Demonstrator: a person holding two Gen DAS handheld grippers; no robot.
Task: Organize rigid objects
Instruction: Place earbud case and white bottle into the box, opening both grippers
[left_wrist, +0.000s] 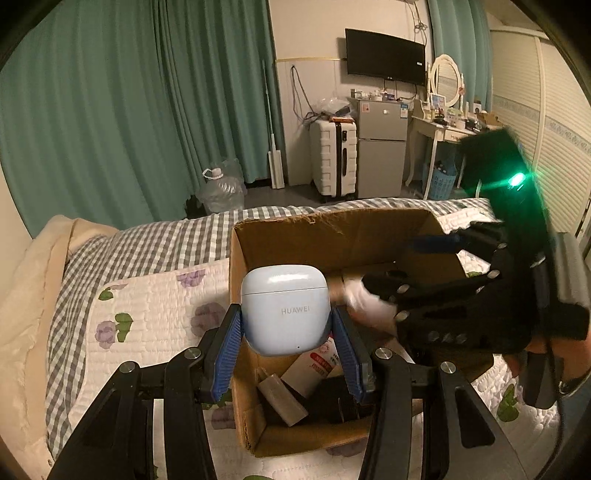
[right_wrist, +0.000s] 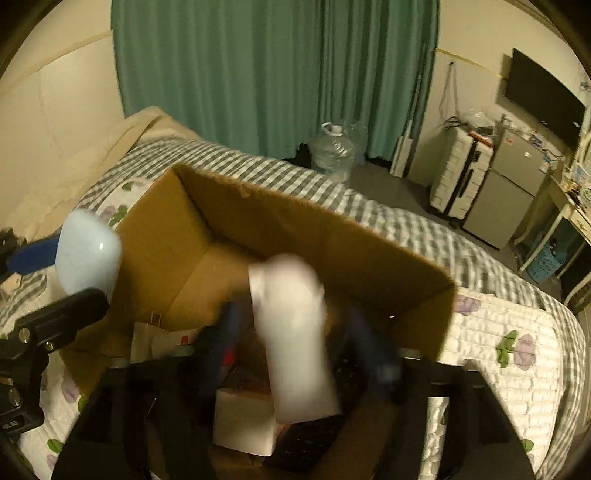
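My left gripper is shut on a pale blue Huawei earbud case and holds it above the near left part of an open cardboard box on the bed. The case also shows at the left of the right wrist view. My right gripper is over the box with its jaws apart, and a blurred white tube-like object hangs between them, touching neither clearly. The right gripper shows in the left wrist view, with the white object at its tips.
The box holds a white tube with red print, a tan block, a white carton and a dark flat object. It sits on a flowered quilt over a checked sheet. A water jug stands on the floor beyond.
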